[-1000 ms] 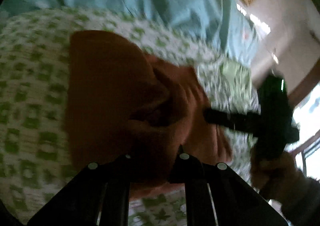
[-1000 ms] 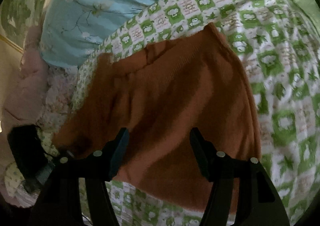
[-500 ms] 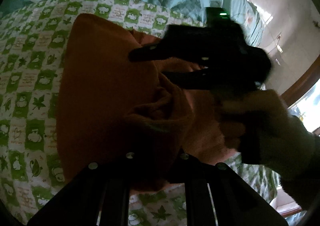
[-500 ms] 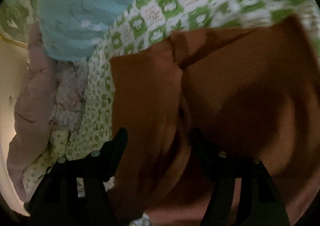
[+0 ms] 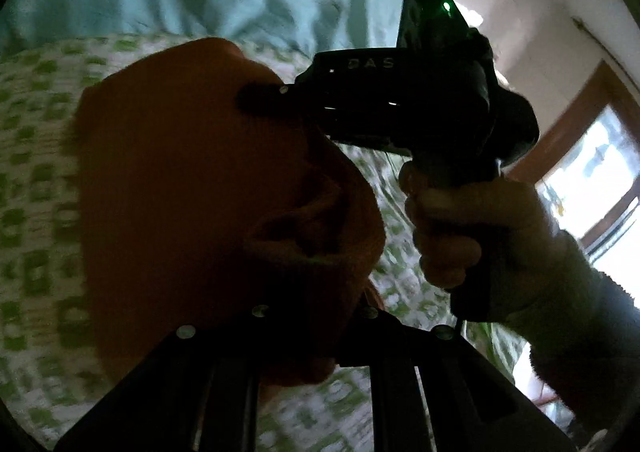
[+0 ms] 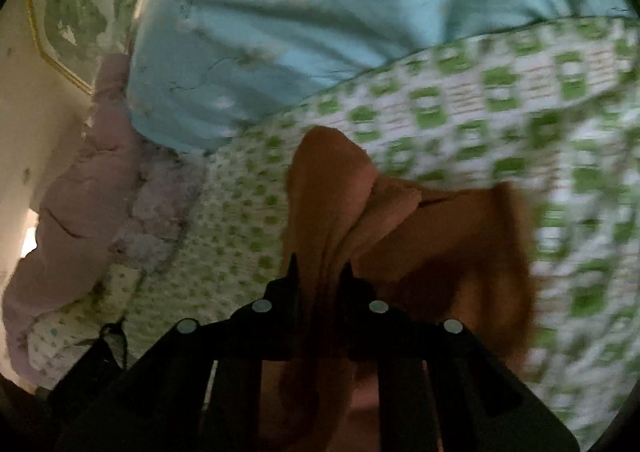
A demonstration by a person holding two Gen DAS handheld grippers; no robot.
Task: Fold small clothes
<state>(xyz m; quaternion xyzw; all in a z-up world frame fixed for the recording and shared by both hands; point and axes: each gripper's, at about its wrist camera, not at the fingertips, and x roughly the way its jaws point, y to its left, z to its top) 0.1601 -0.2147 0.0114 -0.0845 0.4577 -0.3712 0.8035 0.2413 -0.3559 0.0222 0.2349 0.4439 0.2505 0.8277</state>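
right gripper (image 6: 320,284) pinches orange garment (image 6: 440,244) | left gripper (image 5: 312,316) seemingly clamps its near edge | garment spans between them over bed (image 6: 520,100)

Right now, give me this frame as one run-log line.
step: folding | left gripper: shut on orange garment | right gripper: shut on orange garment | surface: green-checked sheet

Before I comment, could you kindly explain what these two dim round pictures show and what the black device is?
No robot here: a person holds a two-finger gripper in each hand, each with a fisheye camera looking along its fingers. The left camera's view shows the left gripper clamped on an orange garment, and across from it the right gripper, held by a hand, biting the same cloth. The right camera's view shows its fingers shut on a bunched fold. The garment lies partly lifted over a green checked sheet, beside a blue quilt.
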